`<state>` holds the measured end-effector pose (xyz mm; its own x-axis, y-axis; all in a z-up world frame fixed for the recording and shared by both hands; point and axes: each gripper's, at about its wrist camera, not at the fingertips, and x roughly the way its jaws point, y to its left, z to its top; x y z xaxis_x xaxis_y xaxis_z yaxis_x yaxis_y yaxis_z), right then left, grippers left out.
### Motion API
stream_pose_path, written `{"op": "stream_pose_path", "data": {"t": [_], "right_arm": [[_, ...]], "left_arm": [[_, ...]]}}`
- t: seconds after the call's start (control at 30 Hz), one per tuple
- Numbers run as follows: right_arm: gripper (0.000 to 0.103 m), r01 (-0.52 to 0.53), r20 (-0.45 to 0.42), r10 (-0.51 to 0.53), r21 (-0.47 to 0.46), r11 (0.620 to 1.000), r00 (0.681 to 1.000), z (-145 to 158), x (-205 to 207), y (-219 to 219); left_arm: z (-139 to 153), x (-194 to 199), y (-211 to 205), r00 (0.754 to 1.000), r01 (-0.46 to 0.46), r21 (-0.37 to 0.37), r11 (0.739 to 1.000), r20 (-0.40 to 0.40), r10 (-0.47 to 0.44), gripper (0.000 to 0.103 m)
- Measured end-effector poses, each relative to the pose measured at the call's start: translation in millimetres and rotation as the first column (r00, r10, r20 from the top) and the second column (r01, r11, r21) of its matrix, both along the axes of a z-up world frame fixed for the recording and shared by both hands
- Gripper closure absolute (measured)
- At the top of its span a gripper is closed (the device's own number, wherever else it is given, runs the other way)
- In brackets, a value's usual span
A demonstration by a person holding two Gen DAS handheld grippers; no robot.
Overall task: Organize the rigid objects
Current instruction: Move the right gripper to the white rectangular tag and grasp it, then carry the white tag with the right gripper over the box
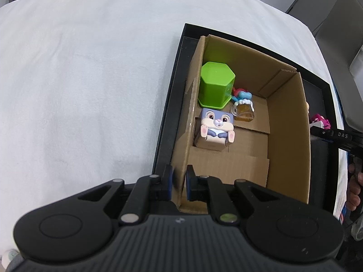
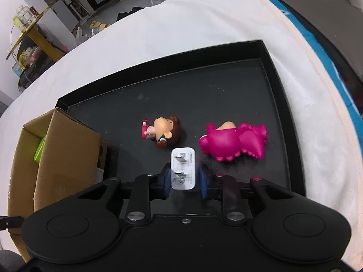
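Cardboard meets our left hand-held gripper [image 1: 179, 181], whose two blue-padded fingers pinch the near left wall of the cardboard box [image 1: 288, 140], one finger outside and one inside. That box stands in the left part of a shallow black tray [image 2: 281, 95], and the tray rests on a white cloth-covered worktop [image 1: 79, 79]. Inside the box we see a green hexagonal container [image 1: 215, 85] against the left wall, a bunny-faced cube [image 1: 215, 128] just in front of it, a small amber mug with white foam [image 1: 244, 111] beside the cube, and a red and blue toy [image 1: 242, 95] partly hidden behind the container. Our right hand-held gripper [image 2: 185, 176] is closed on a white charger plug [image 2: 183, 172], held above the tray floor with its two metal prongs facing the camera. Beyond the plug, on the open tray floor to the right of the box, a brown-haired doll figurine [image 2: 165, 132] lies on its side, and a magenta dinosaur-suit figurine [image 2: 233, 141] lies near it, the two apart from each other.
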<state>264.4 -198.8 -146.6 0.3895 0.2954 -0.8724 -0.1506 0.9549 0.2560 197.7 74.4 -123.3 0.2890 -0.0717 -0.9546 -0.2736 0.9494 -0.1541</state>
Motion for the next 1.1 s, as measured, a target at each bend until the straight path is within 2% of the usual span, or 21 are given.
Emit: {"op": "stream_pose_path", "data": {"t": [0.5, 1.1], "right_arm": [[0.083, 0.017, 0.013, -0.018, 0.066, 0.998, 1.000, 28, -8, -11], [0.083, -0.044, 0.112, 0.028, 0.140, 0.989, 0.993, 82, -21, -1]], "left_arm": [[2, 0, 0, 1.000, 0.005, 0.005, 1.000, -0.002, -0.005, 0.092], [1, 2, -1, 1.000, 0.010, 0.000, 1.000, -0.010, -0.010, 0.092]]}}
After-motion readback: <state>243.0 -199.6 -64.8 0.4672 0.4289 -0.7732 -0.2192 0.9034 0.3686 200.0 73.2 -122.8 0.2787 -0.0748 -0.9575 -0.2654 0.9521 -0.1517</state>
